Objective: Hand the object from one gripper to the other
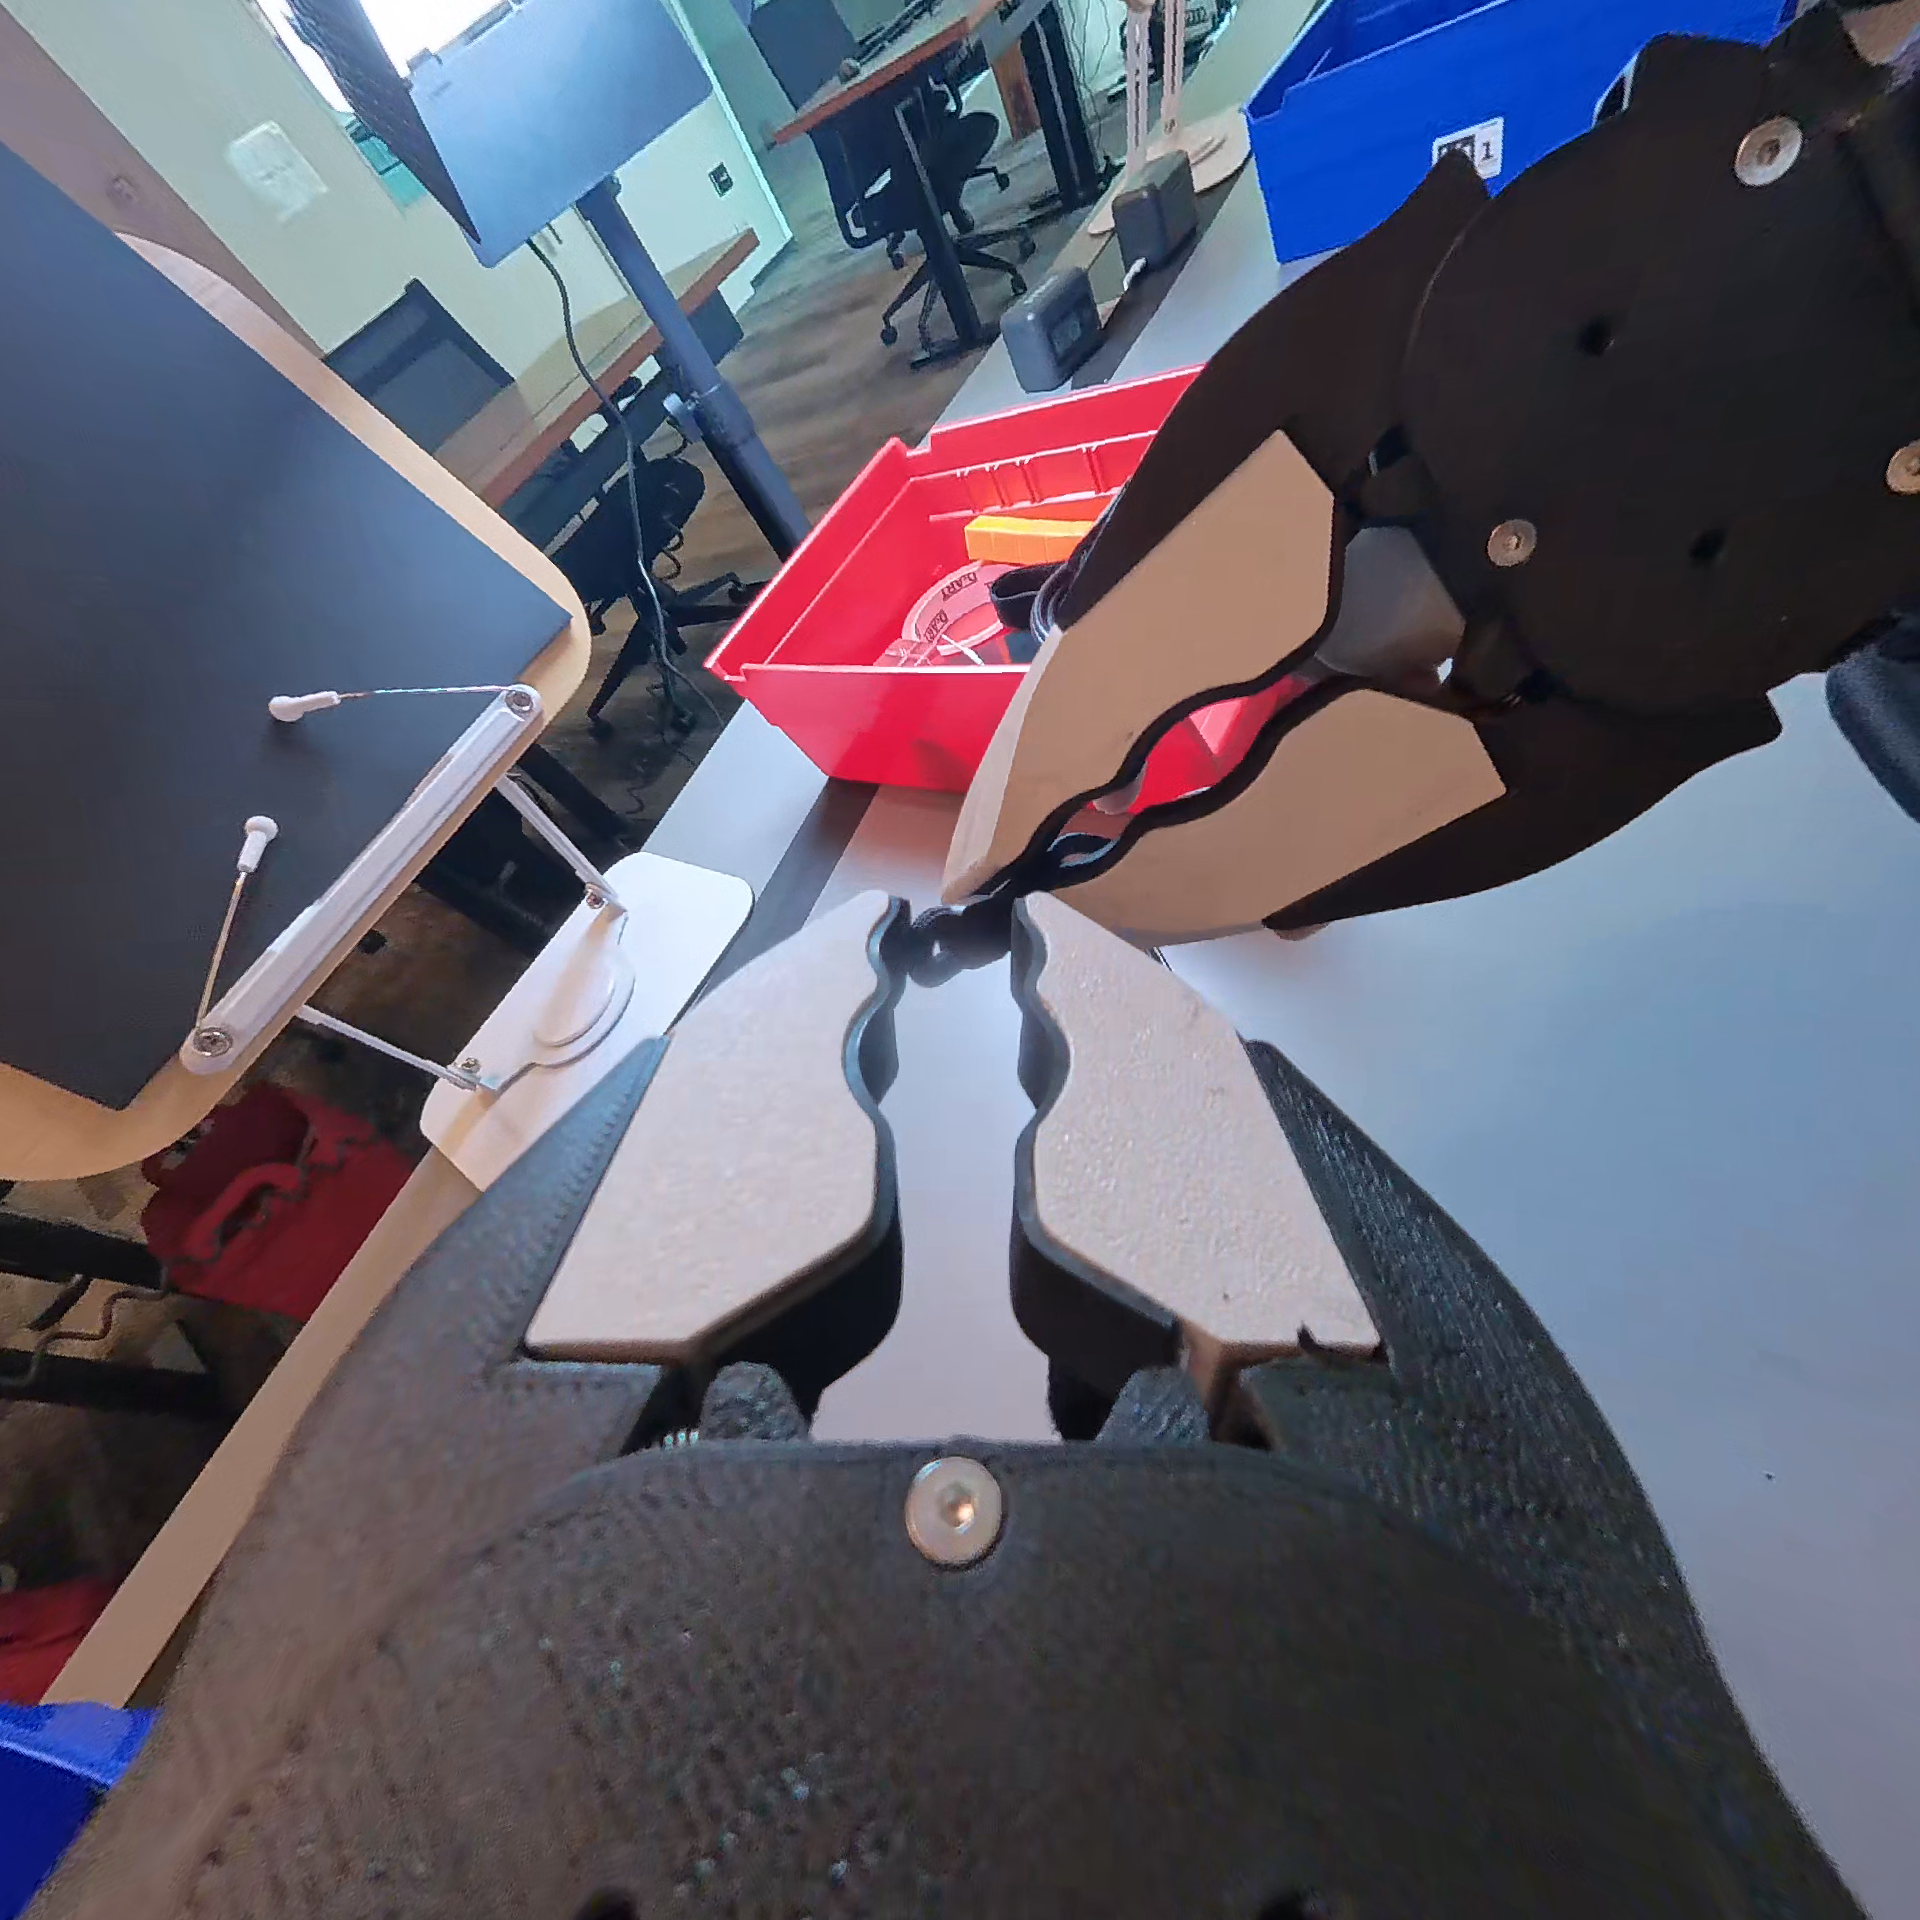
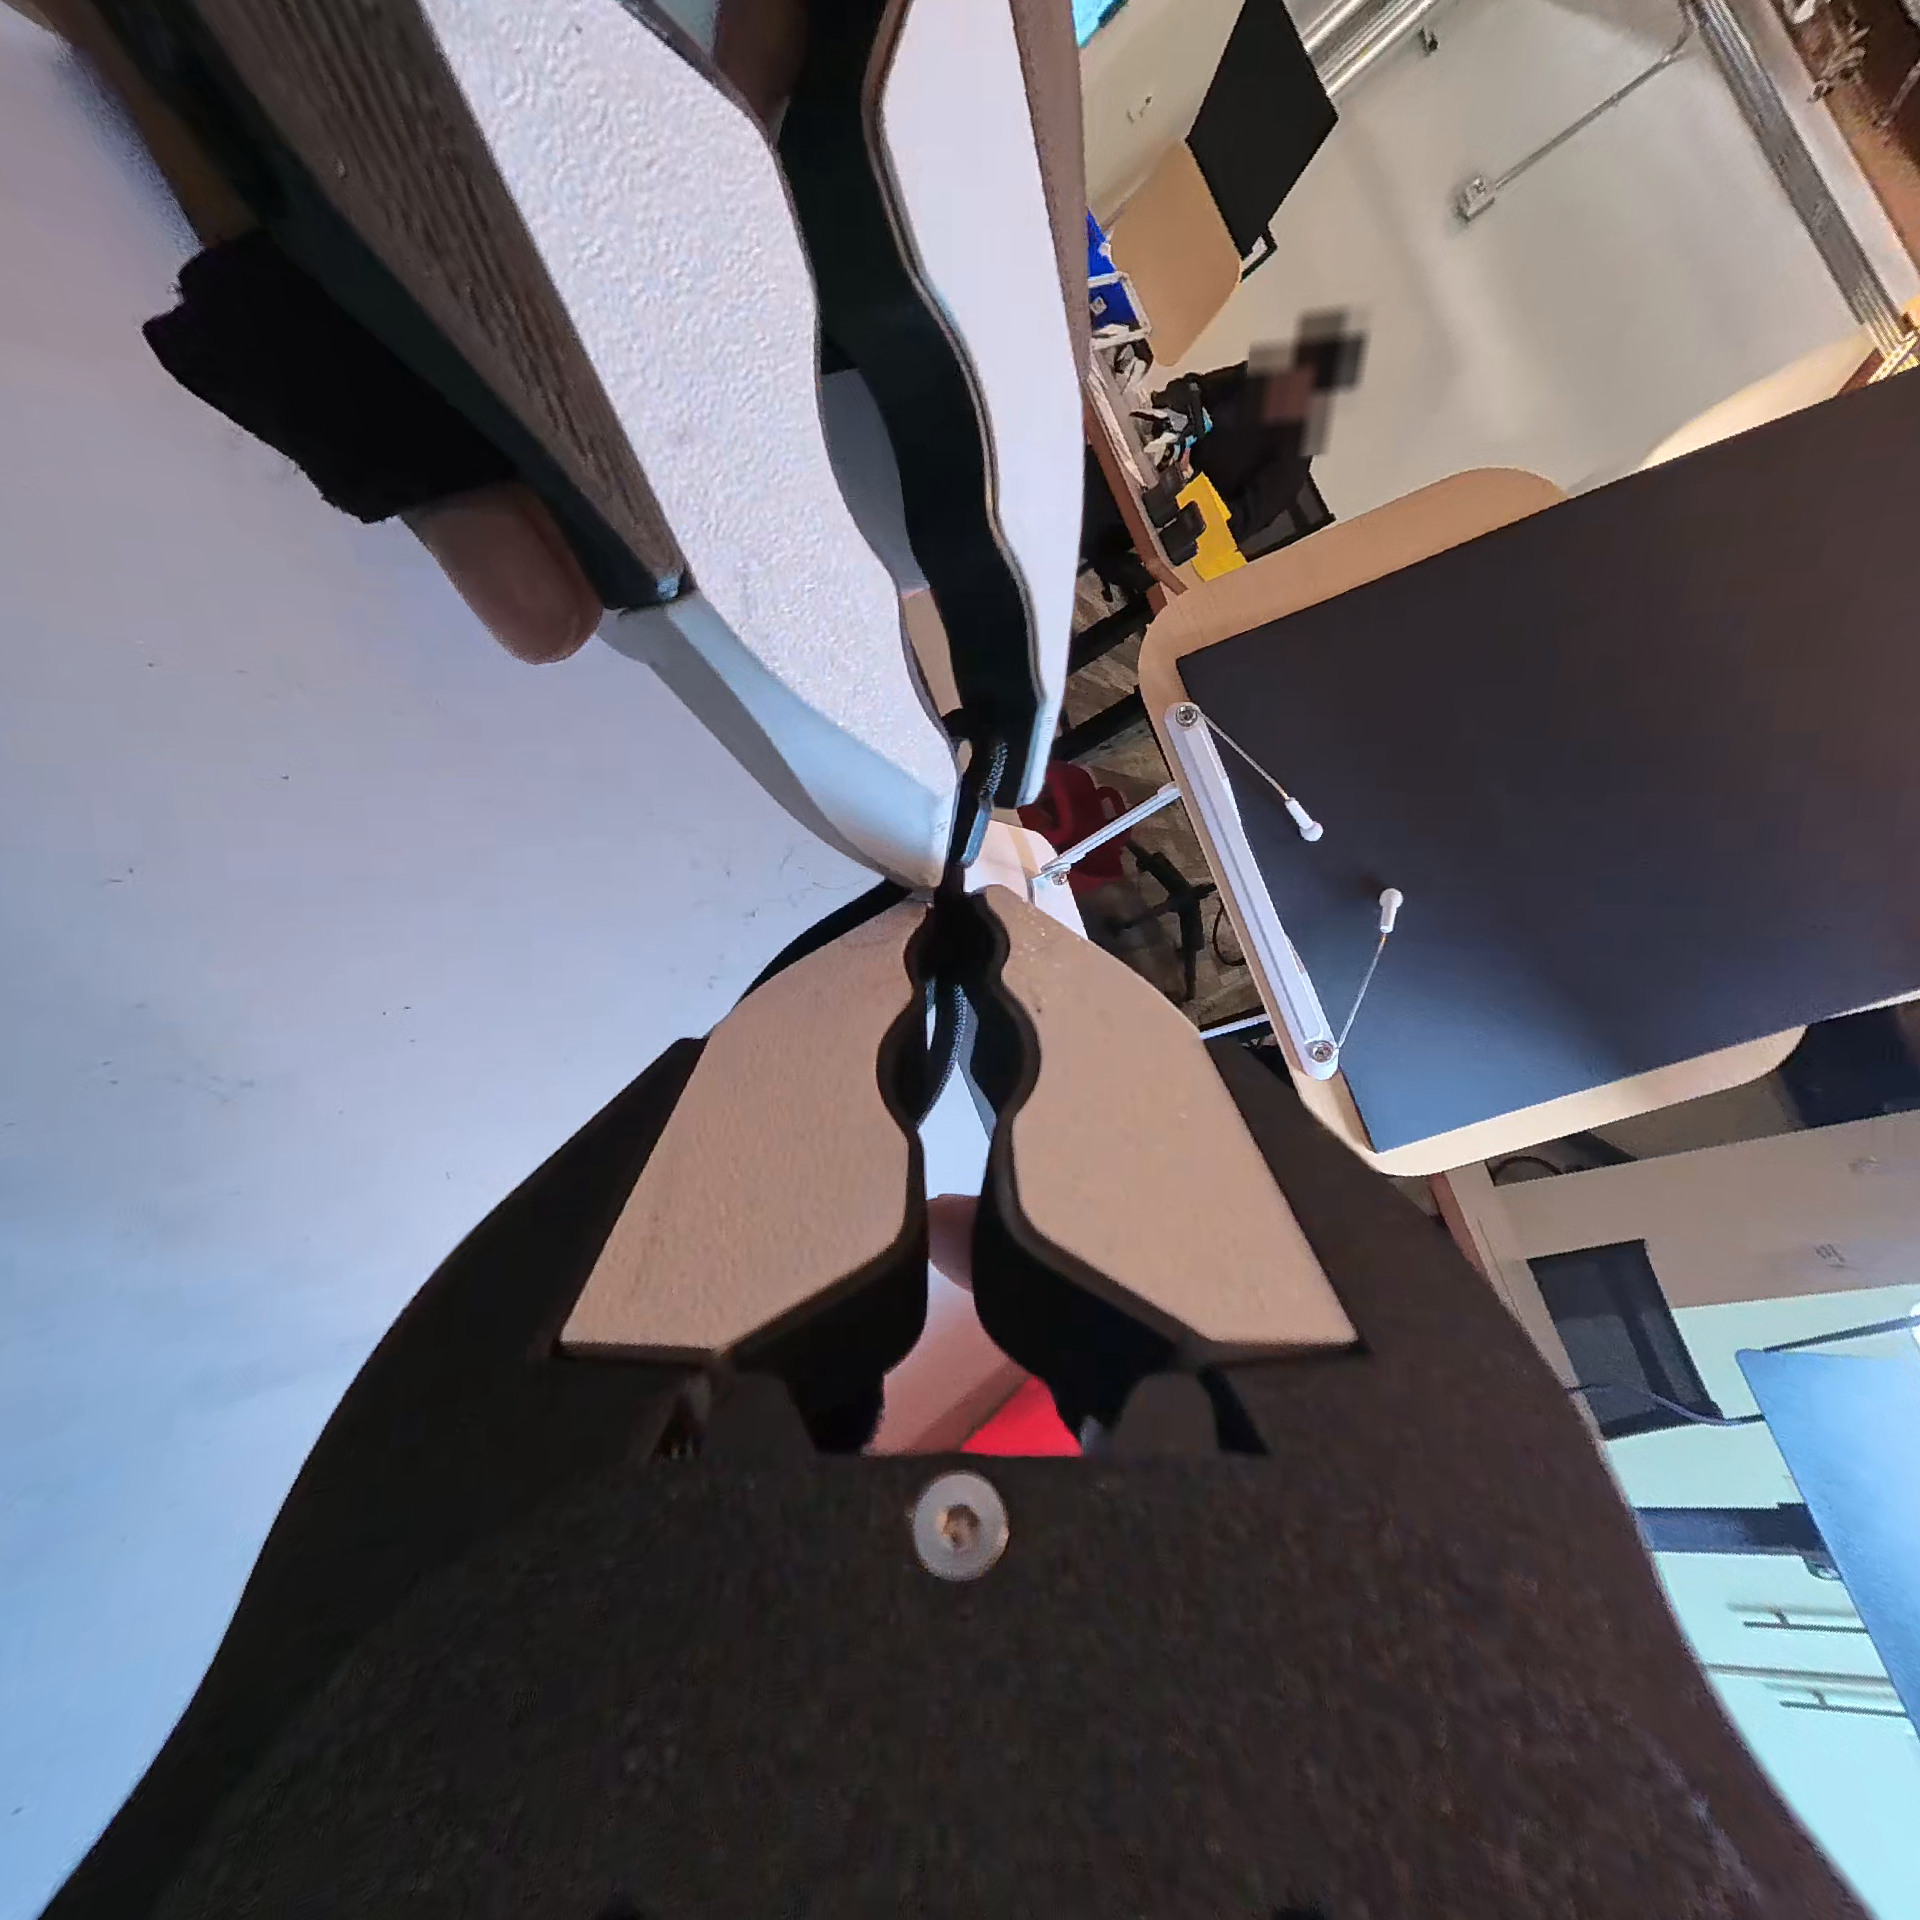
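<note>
Black cord-like object (image 1: 940, 940), thin and braided, hangs from the tip of my right gripper (image 1: 997, 883), whose fingers are pressed together on it above the table. In the right wrist view the same strand (image 2: 940, 1023) runs up between the wavy inner edges of that gripper (image 2: 951, 920) and out past the tip. My left gripper (image 1: 951, 925) sits just below with its fingers spread; the dangling end lies in the gap near their tips, close against the left finger. Seen from the right wrist view, the left gripper (image 2: 982, 805) comes in from above, and the object reaches between its tips there, though I cannot tell whether they press on it.

A red bin (image 1: 831, 665) stands on the grey table (image 1: 1558, 1143) just behind the meeting point, holding a roll of tape (image 1: 951, 623) and an orange block (image 1: 1023, 535); the right gripper covers its right half. A blue bin (image 1: 1382, 114) stands farther back, cut off at the frame's edge. A black board (image 1: 208, 623) stands tilted at left.

How long the object is stays hidden inside the right gripper.
</note>
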`<state>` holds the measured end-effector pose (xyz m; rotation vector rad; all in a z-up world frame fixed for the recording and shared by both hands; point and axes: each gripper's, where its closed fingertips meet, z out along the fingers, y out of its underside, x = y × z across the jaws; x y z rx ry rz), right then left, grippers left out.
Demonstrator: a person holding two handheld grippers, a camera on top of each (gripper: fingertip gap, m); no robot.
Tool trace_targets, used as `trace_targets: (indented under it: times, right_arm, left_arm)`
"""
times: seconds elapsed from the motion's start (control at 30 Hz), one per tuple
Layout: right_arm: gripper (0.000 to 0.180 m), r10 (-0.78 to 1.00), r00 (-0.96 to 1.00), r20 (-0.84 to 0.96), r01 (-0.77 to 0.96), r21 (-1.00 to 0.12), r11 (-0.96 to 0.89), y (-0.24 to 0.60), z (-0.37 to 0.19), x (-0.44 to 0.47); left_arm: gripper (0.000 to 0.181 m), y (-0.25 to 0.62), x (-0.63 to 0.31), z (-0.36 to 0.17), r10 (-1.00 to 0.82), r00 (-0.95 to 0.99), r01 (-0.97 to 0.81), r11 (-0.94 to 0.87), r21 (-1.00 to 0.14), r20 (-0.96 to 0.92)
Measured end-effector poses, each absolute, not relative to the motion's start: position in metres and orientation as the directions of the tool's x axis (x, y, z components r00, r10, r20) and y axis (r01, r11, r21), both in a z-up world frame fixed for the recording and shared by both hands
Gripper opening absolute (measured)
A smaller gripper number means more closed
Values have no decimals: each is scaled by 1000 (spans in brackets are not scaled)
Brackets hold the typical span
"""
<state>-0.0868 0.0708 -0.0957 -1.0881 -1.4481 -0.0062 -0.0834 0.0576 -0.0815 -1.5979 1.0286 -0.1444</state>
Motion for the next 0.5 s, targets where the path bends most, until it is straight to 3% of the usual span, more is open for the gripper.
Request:
trace_targets:
  times: [0.13,0.33,0.5]
  right_arm:
    - [4,631,251,734,559,-643,524,73,-91,-85]
    - [12,719,290,632,489,-744,456,79,-89,-81]
    - [4,721,308,620,476,-757,448,81,-86,-77]
  left_arm:
    - [8,57,-83,-76,-660,608,-518,91,-850,-441]
    - [6,56,-85,-65,-665,630,-450,108,-887,-400]
    - [6,59,-90,-65,-679,642,-416,81,-906,-356]
